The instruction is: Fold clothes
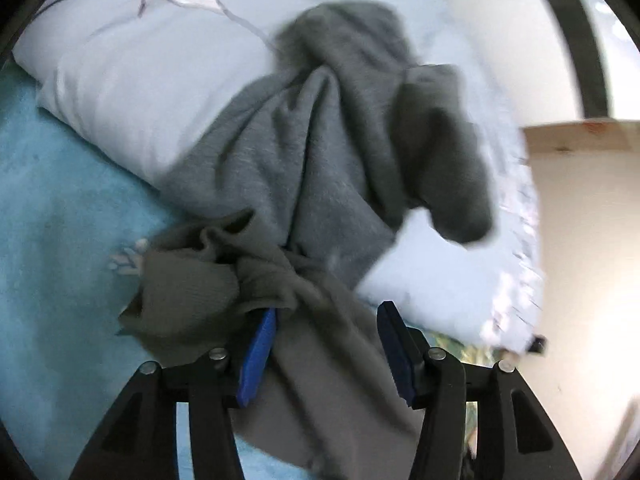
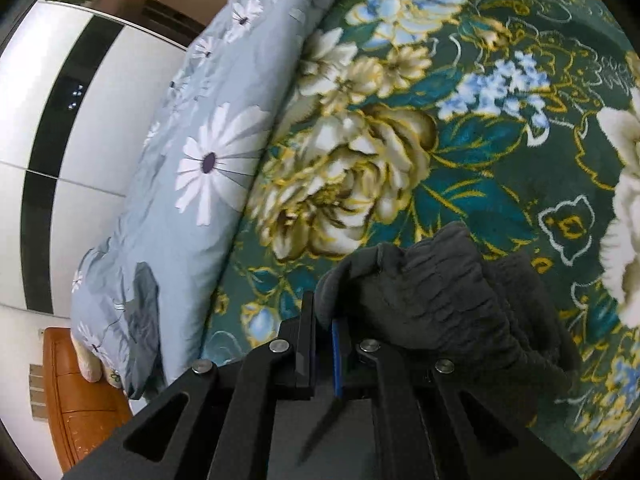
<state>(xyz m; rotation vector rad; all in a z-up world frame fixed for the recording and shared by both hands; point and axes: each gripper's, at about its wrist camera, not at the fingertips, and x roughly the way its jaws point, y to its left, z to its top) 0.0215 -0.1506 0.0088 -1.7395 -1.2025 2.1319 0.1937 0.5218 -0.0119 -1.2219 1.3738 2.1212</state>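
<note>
Grey knit garment (image 1: 304, 160) fills most of the left wrist view, draped in loose folds over a pale blue pillow (image 1: 132, 80) that has thin dark line markings, with a teal blanket (image 1: 52, 220) off to the left of it. The near end of the fabric is bunched up right at the left gripper (image 1: 326, 312); its blue-padded fingers (image 1: 258, 360) stand apart with cloth lying between them and wadded against the left one, so it looks spread rather than pinching anything. A cream panel (image 1: 580, 240) sits at the right edge, and the whole frame is a bit smeared.

Over in the right wrist view, going left to right: white wardrobe doors with black stripes (image 2: 80, 120), an orange wooden cabinet (image 2: 80, 400) low down, a light blue daisy-print duvet (image 2: 200, 160), then a dark green floral blanket (image 2: 440, 120). The right gripper (image 2: 324, 320) has its jaws drawn close together, clamped on a wrinkled dark grey edge of the garment (image 2: 440, 300), which lies on the green blanket.

No readable brands or writing anywhere
</note>
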